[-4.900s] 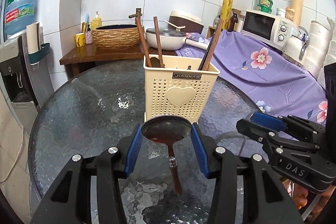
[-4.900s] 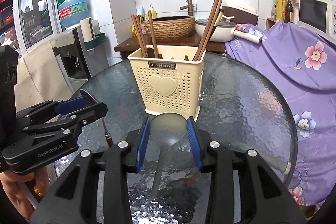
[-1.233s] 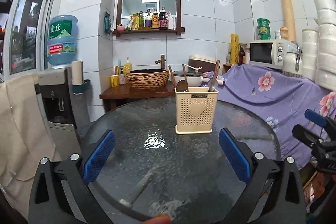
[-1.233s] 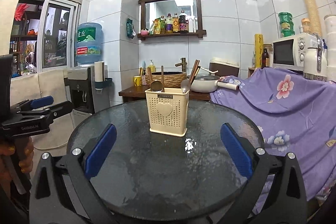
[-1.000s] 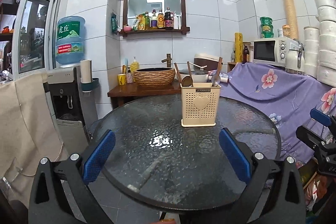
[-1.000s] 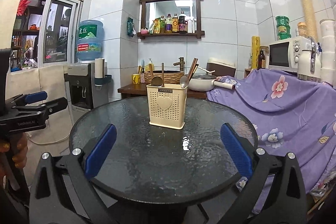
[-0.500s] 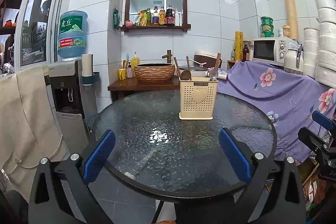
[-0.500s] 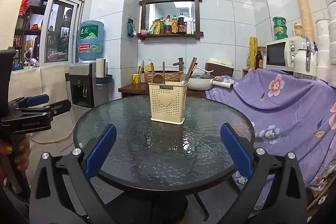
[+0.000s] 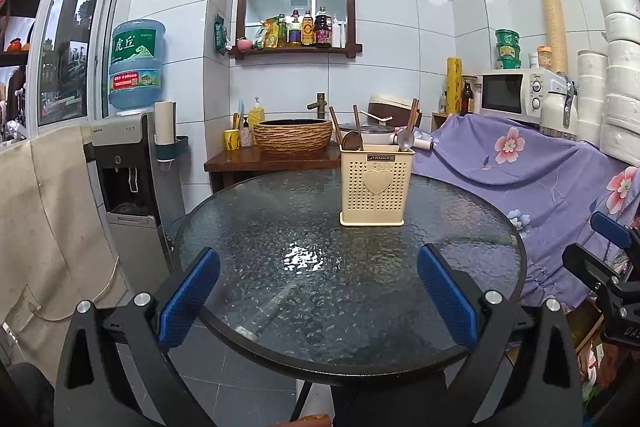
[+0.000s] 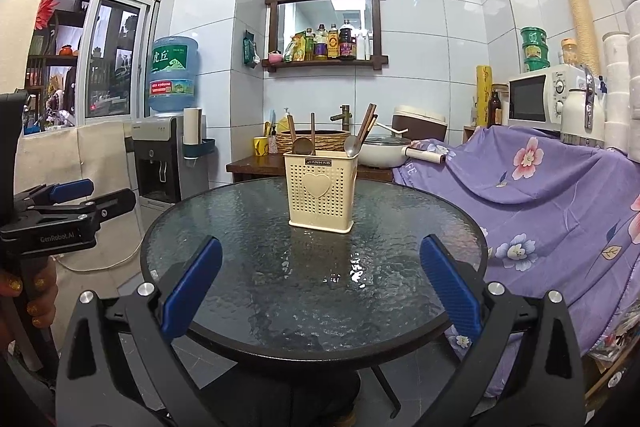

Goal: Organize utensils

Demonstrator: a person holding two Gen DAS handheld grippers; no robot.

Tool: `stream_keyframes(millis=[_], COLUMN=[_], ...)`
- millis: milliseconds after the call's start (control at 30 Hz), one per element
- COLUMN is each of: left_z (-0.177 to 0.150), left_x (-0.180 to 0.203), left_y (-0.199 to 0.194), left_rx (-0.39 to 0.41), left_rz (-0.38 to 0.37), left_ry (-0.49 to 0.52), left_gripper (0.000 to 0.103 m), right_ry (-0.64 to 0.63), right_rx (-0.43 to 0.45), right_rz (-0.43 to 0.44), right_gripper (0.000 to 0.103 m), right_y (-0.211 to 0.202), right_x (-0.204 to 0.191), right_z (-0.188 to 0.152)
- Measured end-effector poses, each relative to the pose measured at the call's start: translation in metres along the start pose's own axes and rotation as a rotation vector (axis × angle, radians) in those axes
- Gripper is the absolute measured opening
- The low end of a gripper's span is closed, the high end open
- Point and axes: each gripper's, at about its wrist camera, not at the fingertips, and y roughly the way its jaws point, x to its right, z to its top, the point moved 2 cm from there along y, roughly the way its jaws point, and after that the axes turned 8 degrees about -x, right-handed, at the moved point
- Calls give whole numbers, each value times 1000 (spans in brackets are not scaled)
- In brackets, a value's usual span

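A cream perforated utensil holder point(image 9: 376, 185) point(image 10: 321, 189) with a heart on its front stands on the round glass table point(image 9: 280, 267) point(image 10: 260, 267). It holds a dark wooden spoon point(image 9: 351, 141) point(image 10: 302, 145), a metal spoon point(image 9: 405, 139) point(image 10: 352, 146) and brown chopsticks point(image 10: 367, 125). My left gripper point(image 9: 318, 293) is wide open and holds nothing, back from the table's near edge. My right gripper point(image 10: 320, 287) is wide open as well, also short of the table. Each gripper shows at the side of the other's view.
A water dispenser point(image 9: 128, 163) stands left of the table. A wooden sideboard point(image 9: 272, 159) with a woven basin and a pot is behind it. A purple flowered cloth point(image 9: 540, 179) covers furniture at the right, under a microwave point(image 9: 516, 93). A person's hand point(image 10: 38, 291) holds the left gripper.
Both grippers held spoons 4.9 s ago; the spoons now stand in the holder. In the last second both open grippers drew back from the table and rose slightly.
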Motion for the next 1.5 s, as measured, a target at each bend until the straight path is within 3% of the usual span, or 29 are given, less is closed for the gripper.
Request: stream_keyframes(millis=[1500], left_z=[1], left_x=[-3], left_y=[1], left_rx=[-18], left_rz=[-2], left_ry=[-7], left_gripper=[97], right_ry=[2], right_rx=[-4], right_rz=[5], right_gripper=[97], right_y=[4], right_x=[2], right_z=[3])
